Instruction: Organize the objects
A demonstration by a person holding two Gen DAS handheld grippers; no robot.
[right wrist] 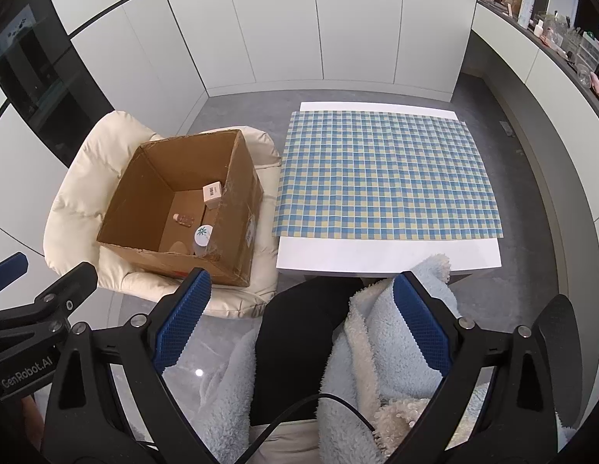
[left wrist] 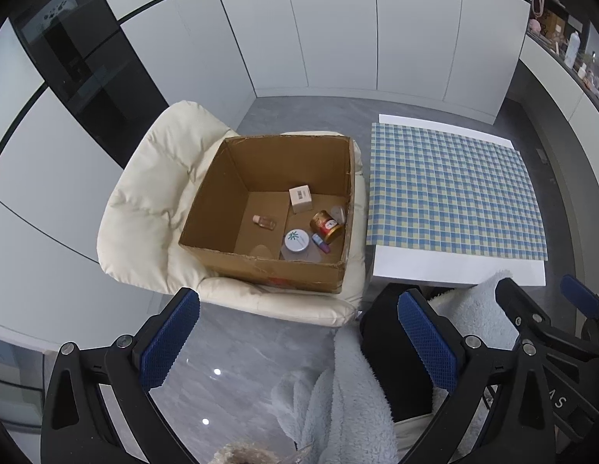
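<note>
White cabinet doors closed off the back of the room; grey floor below. Low desk (right wrist: 388, 257) carried a blue-and-yellow checked cloth (right wrist: 388, 174) with nothing on it. To its left, a cardboard box (left wrist: 206, 208) sat on a cream cushioned chair (left wrist: 144, 201).

Task items all lay on the box floor: small white carton (left wrist: 300, 198) toward the far wall, small clear bottle (left wrist: 264, 222) on its side mid-floor, white-lidded jar (left wrist: 296, 241) near the front wall, gold-and-red tin (left wrist: 326, 226) tipped near the right wall, tiny blue-and-purple tube (left wrist: 321, 243) just beside the tin.

Left claw (left wrist: 295, 344) spread wide, empty, held above the floor in front of the chair. Right claw (right wrist: 299, 323) likewise spread, empty, over the person's lap and fleecy blue garment (right wrist: 361, 348).

Risks, as judged:
- Box walls are tall; a claw reaching in could catch the rim and shove the box on the soft cushion.
- Tin and bottle are round and lying down, so likely to roll away from closing fingers.
- Tube touches or nearly touches the tin; gripping one may drag the other.
- Loose fleece near the right claw could snag.

Not resolved:
- From the right wrist view, the box's right wall hid the tin and tube and cut off the jar.
- A pale object behind the tin could not be identified.
- Carton label was unreadable.
- The shelf clutter at upper right was too small to name.
</note>
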